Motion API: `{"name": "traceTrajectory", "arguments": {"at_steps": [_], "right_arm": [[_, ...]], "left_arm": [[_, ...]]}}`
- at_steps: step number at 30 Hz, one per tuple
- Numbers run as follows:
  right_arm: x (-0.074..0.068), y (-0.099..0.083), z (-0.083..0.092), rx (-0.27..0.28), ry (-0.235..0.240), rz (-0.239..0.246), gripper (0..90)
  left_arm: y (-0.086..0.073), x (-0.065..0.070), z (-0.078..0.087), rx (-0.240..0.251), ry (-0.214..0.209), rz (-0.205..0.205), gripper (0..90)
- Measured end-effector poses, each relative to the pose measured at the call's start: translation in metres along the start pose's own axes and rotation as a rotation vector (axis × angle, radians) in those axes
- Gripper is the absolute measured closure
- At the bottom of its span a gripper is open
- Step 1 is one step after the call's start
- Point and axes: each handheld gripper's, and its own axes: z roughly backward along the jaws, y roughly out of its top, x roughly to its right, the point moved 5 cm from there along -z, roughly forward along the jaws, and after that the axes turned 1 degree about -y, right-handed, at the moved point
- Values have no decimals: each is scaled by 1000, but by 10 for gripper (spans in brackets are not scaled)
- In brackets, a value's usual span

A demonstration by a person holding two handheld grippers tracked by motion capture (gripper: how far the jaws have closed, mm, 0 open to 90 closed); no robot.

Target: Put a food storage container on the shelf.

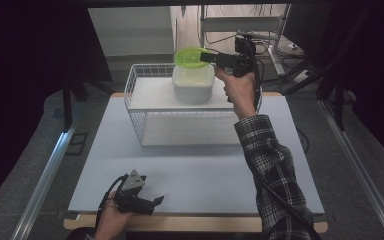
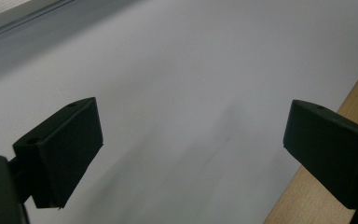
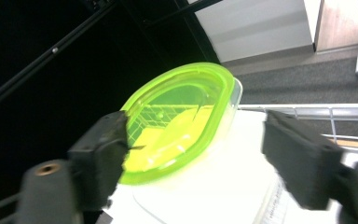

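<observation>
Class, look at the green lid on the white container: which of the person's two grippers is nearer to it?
The right. The right gripper is up at the green lid on the white container. The left gripper rests low at the table's near edge.

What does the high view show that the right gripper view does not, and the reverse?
High view alone: the left gripper low over the white table, and the sleeve. Right gripper view alone: wire grid seen through the tilted green lid, and its own jaws standing apart. Both: the green lid, the white container beneath it, the wire basket.
</observation>
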Motion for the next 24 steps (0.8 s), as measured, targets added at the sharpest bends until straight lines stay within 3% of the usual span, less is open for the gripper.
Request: {"name": "traceTrajectory", "arguments": {"at_steps": [5,9,17,24], "right_arm": [[1,-9,8,-12,23,66,123],[1,-18,14,-24,16,106,99],[4,-37,28,-32,38,144,79],[6,-58,40,-54,41,213,67]], "left_arm": [[0,0,0,-1,2,1,44],[0,0,0,2,1,3,43],[1,0,1,12,-4,11,41],[0,-1,0,11,-5,17,31]]}}
